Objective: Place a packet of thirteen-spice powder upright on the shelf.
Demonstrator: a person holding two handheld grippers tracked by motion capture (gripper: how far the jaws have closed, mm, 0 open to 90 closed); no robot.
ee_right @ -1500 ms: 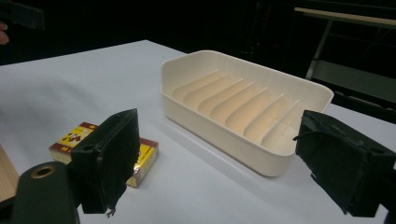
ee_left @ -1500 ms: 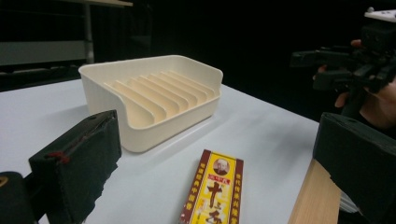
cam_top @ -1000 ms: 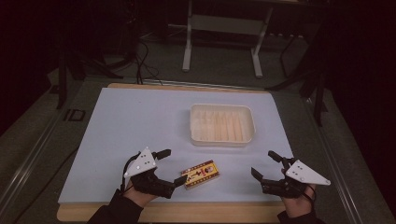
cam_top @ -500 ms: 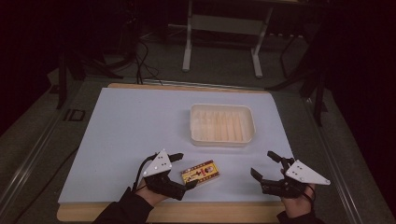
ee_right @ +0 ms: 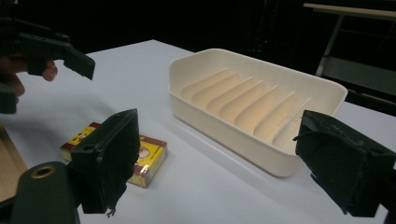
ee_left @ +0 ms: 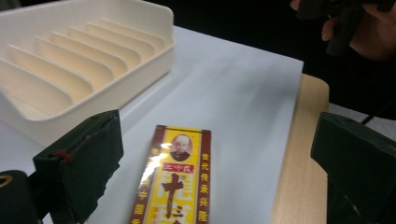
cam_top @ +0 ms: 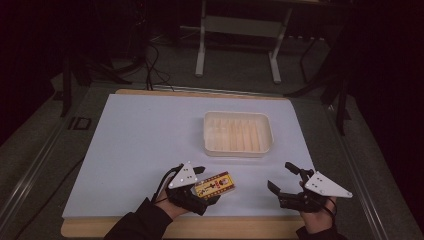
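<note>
Box [cam_top: 215,185] lies flat on the white mat [cam_top: 140,150] near the counter's front edge, yellow and dark red, printed face up. I see my left tool [cam_top: 206,186] straddling its near end in the high view: one jaw past the box's far side, the other at its near side. In the left gripper view the box [ee_left: 175,186] sits between the two black jaws with white mat showing on either side of it, so the jaws are spread and not touching it. I record the left tool as released, around the box but not gripping.

My right tool [cam_top: 282,177] hangs over the mat at the front right, well apart from the box, jaws wide and holding nothing. Its own view confirms this: both jaws stand far apart, and the box [ee_right: 119,154] lies beyond the left one, partly hidden by it. The left tool [ee_right: 51,51] shows at the upper left of that view.

Wooden counter edge [cam_top: 200,227] runs bare along the front of the mat.

Farther back, right of centre, a cream tray [cam_top: 237,150] rests on the mat. Its inside is split by ribs into narrow slots, seen in all three views [ee_left: 140,70] [ee_right: 233,126]. It stands apart from the box and both tools.
</note>
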